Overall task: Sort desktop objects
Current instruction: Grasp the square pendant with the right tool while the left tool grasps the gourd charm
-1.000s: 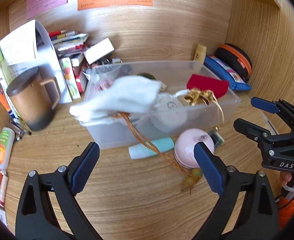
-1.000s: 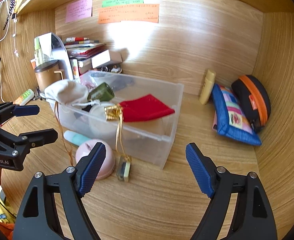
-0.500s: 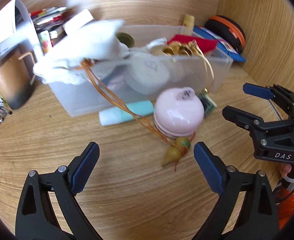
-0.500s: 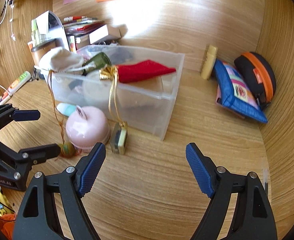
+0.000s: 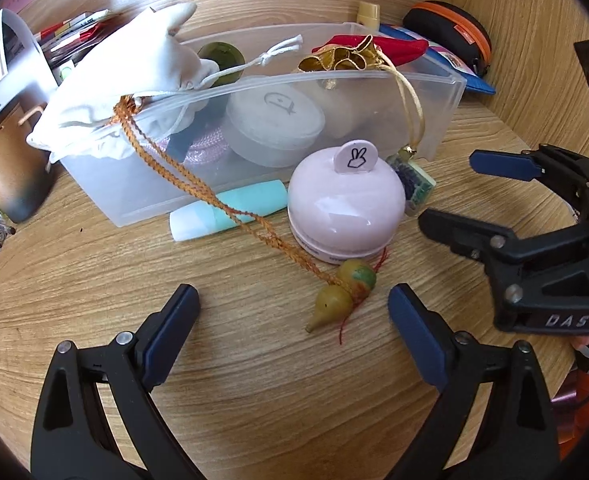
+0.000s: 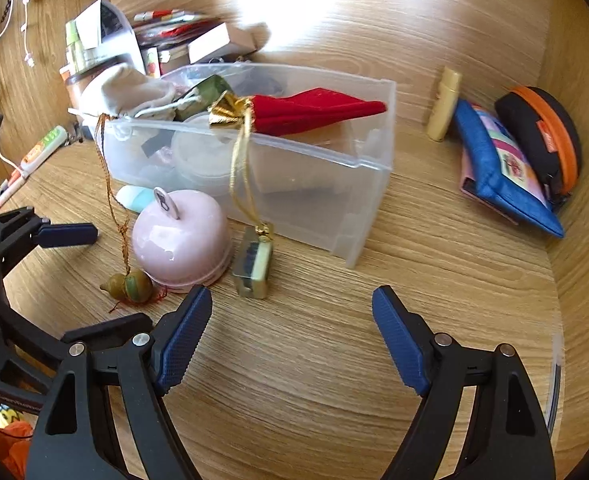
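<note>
Your left claw (image 5: 292, 312) spread wide before the small green-yellow wooden gourd charm (image 5: 344, 290) on the wooden worktop (image 5: 254, 380), your right claw (image 6: 292, 328) likewise released, gripping nothing, near the clear plastic bin (image 6: 314, 184).

Wooden desk (image 5: 254, 380) carries clear plastic bin (image 5: 434, 100), pink dome (image 5: 344, 208), mint tube (image 5: 230, 210), gourd charm (image 5: 342, 294), blue pouch (image 6: 498, 168).

Both claws are showing black plastic frames with silver screws and ribbed blue pads on the fingers (image 6: 182, 340). The right claw (image 5: 498, 196) is carrying white "DAS" lettering, with orange sleeve showing beneath it.
</note>
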`<move>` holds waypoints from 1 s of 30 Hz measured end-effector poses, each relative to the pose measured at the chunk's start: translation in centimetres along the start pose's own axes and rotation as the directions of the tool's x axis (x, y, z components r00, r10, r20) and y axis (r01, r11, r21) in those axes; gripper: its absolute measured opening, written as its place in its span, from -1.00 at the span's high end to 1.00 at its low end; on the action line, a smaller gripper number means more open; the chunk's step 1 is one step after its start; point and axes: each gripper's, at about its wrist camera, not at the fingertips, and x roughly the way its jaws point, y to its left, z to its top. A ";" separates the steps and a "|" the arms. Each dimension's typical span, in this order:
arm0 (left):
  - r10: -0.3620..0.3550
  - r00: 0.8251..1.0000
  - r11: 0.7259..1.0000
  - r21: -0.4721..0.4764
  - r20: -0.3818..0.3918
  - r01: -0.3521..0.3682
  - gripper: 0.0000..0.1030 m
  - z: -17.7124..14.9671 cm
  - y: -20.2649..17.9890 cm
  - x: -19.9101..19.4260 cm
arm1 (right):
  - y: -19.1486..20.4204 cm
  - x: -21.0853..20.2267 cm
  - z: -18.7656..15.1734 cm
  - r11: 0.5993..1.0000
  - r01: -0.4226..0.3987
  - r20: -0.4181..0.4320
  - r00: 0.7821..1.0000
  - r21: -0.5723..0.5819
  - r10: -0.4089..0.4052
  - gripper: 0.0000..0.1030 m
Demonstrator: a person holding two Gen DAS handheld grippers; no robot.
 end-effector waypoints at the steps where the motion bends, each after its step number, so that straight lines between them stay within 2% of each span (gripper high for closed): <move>1: 0.003 1.000 1.000 0.002 0.002 -0.003 -0.88 0.1 0.0 0.0 | 0.1 0.2 0.1 1.000 0.000 -0.009 1.000 -0.006 0.000 -0.50; 3: 0.004 1.000 1.000 0.012 0.006 -0.004 -0.87 0.2 -0.1 0.1 | 0.3 0.5 0.3 1.000 -0.015 -0.017 1.000 -0.011 0.015 -0.47; 5: -0.005 1.000 1.000 0.021 0.009 0.005 -0.82 0.4 -0.2 0.2 | 0.4 0.8 0.5 0.999 -0.029 -0.026 0.999 -0.015 0.029 -0.26; 7: -0.011 1.000 0.999 0.031 0.020 0.010 -0.67 0.5 -0.3 0.1 | 0.5 1.1 0.6 0.999 -0.038 -0.038 0.999 -0.021 0.038 -0.16; 11: -0.021 0.999 0.999 0.027 0.025 0.020 -0.57 0.8 -0.1 0.2 | 0.5 1.7 0.6 0.998 -0.056 -0.056 0.997 -0.022 0.054 0.07; 14: -0.021 0.999 0.999 0.028 0.033 0.020 -0.46 0.9 0.0 0.2 | 0.5 1.9 0.7 0.998 -0.060 -0.054 0.997 -0.018 0.059 0.14; 16: -0.023 0.999 0.999 0.039 0.043 0.022 -0.29 0.9 0.0 0.0 | 0.6 2.0 0.8 0.998 -0.063 -0.052 0.997 -0.022 0.062 0.16; 19: -0.029 0.998 0.999 0.044 0.047 0.027 -0.21 0.8 0.0 0.0 | 0.5 2.1 0.9 0.998 -0.066 -0.052 0.997 -0.014 0.065 0.18; 23: -0.032 0.998 0.998 0.051 0.052 0.029 -0.13 0.7 0.0 -0.2 | 0.7 2.2 1.1 0.998 -0.063 -0.047 0.997 -0.016 0.062 0.38; 27: -0.042 0.997 0.997 0.068 0.063 0.038 0.15 0.5 -0.3 -0.5 | 0.8 2.2 1.3 0.997 -0.070 -0.043 0.997 -0.029 0.069 0.50; 30: -0.051 0.997 0.997 0.064 0.064 0.047 0.19 0.4 -0.3 -0.5 | 0.9 2.3 1.4 0.996 -0.080 -0.040 0.996 -0.031 0.079 0.62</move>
